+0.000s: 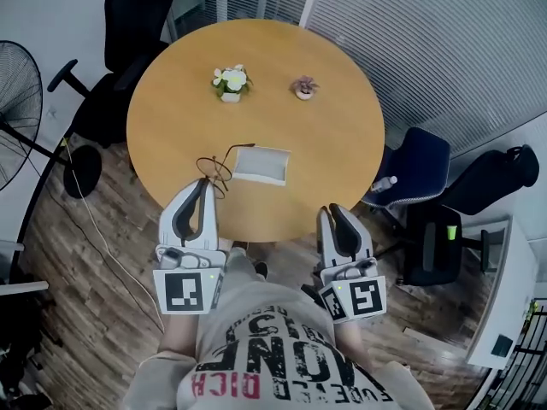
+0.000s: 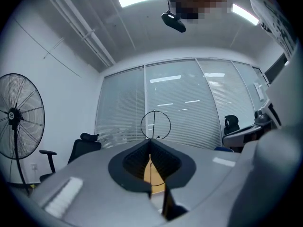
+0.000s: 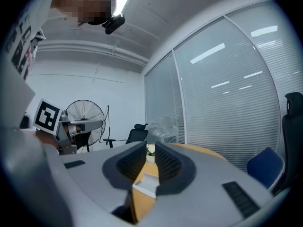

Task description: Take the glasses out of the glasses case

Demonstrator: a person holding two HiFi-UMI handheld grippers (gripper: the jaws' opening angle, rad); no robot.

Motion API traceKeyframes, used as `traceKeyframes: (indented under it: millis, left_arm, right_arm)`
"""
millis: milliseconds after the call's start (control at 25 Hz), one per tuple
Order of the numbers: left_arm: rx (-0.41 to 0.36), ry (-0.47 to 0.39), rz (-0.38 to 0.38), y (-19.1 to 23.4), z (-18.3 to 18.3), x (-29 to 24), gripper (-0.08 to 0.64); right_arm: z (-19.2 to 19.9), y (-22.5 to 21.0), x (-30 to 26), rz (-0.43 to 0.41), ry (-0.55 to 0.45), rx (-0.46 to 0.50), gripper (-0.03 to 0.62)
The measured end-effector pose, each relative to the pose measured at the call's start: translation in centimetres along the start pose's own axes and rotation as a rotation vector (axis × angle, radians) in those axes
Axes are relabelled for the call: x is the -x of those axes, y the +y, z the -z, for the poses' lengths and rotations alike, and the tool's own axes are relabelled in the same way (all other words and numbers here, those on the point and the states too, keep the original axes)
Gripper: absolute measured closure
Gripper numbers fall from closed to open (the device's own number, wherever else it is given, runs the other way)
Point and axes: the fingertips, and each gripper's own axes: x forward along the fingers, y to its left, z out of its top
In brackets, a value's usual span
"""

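**Worktop** [image 1: 184,122]: round, wood-toned, seen from above in the head view.

**Glasses case** [image 1: 261,165]: white, lid open, laid flat near the worktop's near edge. It is also seen through the gap of the right jaws in the right gripper view [image 3: 146,186].

**Glasses** [image 1: 215,167]: thin dark wire frame with round lenses, located just left of the glasses case and outside it. One temple is extended towards the case's far left corner. Whether the frame touches the worktop cannot be told. In the left gripper view one round rim [image 2: 154,124] is shown upright just beyond the jaw tips.

**Left gripper** [image 1: 205,182] [image 2: 150,143]: jaws closed on the glasses, a wire of the frame being pinched between the pads.

**Right gripper** [image 1: 332,210] [image 3: 151,148]: held at the near edge of the worktop, right of the case and apart from it. The jaws are parted by a narrow gap and nothing is held between them.

**White-flowered pot plant** [image 1: 231,82] and **small pink pot plant** [image 1: 303,86]: set side by side on the far half of the worktop, well apart from the case.

**Standing fan** [image 1: 17,114] [image 2: 16,117]: placed on the floor to the left.

**Black office chair** [image 1: 128,24]: placed beyond the worktop's far left.
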Motion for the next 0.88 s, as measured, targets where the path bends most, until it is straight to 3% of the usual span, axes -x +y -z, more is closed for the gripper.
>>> traceKeyframes:
  millis: [280,400,680,880]
  left_arm:
    - [0.019,0.016,-0.011,-1.7,0.1,2.8,0.541]
    - [0.034,0.032,-0.004,-1.9,0.3,3.2,0.541]
    - [0.019,-0.034,0.000,-1.1,-0.6,3.3,0.541]
    - [0.054,0.019,0.012,-0.1,-0.1,3.9,0.541]
  right_arm:
    - [-0.1,0.3,2.2,-0.017,-0.027,-0.003,0.526]
    - [-0.3,0.6,2.5,-0.031,-0.030,-0.006,0.557]
    - [-0.8,1.2,2.4,-0.025,-0.029,0.000,0.563]
    - [-1.5,2.2,1.8,-0.013,-0.039,-0.003,0.563]
